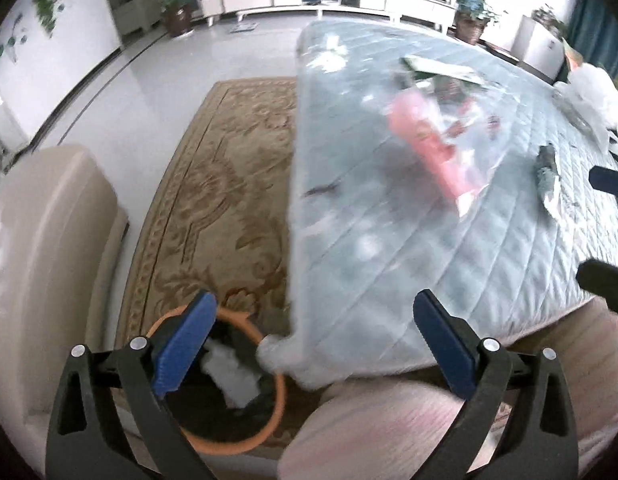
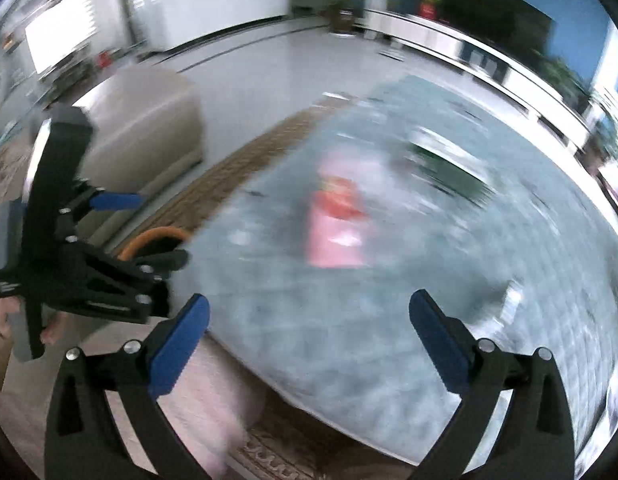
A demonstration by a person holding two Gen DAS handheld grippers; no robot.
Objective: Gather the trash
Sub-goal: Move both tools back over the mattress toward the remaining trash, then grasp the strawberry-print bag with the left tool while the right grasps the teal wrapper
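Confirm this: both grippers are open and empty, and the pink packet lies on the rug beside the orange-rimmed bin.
Wrong place. The pink packet lies on the quilted table cover, as the left wrist view shows. Both the left gripper and right gripper are open and empty.

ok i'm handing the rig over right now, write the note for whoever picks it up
Left claw: open, nothing between its pads, hanging over the table's near corner.
Right claw: open and empty, over the near edge of the table.
Bin: the orange-rimmed bin stands on the rug by that corner, with white trash already in it.
Left on the table: a pink packet, a green and white wrapper, a small crumpled dark piece and white plastic bags at the far right edge.
Next: probably the pink packet, nearest the claws.
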